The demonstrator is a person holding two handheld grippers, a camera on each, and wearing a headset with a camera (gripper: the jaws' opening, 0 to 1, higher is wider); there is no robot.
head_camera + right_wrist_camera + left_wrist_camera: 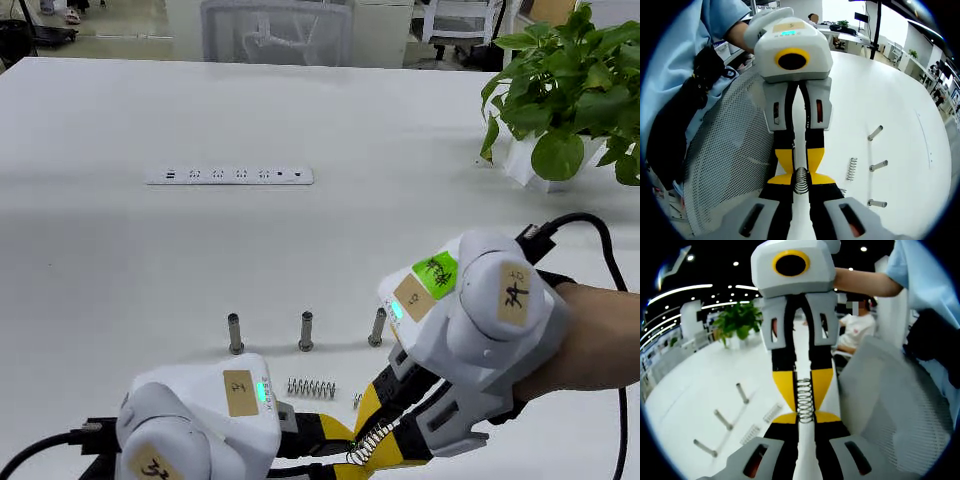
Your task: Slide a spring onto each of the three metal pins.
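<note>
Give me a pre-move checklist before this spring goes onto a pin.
1. Grip on the spring: ok, shared between the tips of the left gripper and right gripper.
2. All three pins upright: ok.
3. Pins bare: ok, none carries a spring.
4. One spare spring lying free on the table: ok.
5. Held spring lined up over a pin: not ok, it sits low, short of the row.
6. Grip firm enough for one gripper alone: cannot tell.
</note>
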